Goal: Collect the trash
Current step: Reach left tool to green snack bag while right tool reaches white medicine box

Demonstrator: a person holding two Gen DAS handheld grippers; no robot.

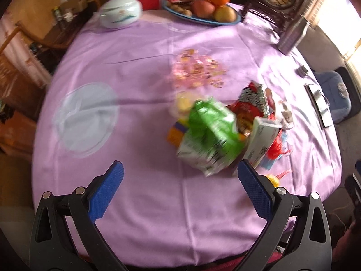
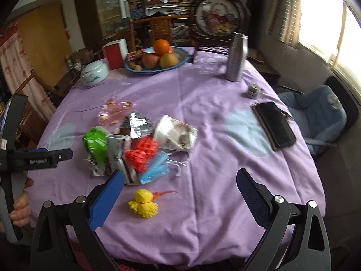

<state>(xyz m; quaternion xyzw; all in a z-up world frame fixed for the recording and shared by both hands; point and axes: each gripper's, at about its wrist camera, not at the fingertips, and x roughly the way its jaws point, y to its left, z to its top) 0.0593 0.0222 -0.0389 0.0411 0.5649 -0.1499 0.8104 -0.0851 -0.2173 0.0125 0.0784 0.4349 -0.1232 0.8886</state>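
Observation:
A heap of trash lies on the purple tablecloth (image 2: 203, 94): a green wrapper (image 1: 212, 131) (image 2: 96, 141), a white carton (image 1: 259, 142) (image 2: 117, 153), a red foam net (image 2: 142, 152), a blue mask (image 2: 155, 168), a crumpled paper cup (image 2: 176, 135), a silver foil bag (image 2: 135, 124) and a pink clear wrapper (image 1: 196, 70) (image 2: 114, 111). A yellow foam net (image 2: 144, 202) lies alone nearer me. My left gripper (image 1: 180, 180) is open and empty, just short of the green wrapper. My right gripper (image 2: 180, 187) is open and empty above the yellow net.
A fruit plate (image 2: 180, 62), a red box (image 2: 115, 53), a white lidded bowl (image 2: 93, 73), a steel bottle (image 2: 237, 56), a small jar (image 2: 253, 90) and a black phone (image 2: 276, 126) stand on the table. A blue-cushioned chair (image 2: 315, 113) is at the right.

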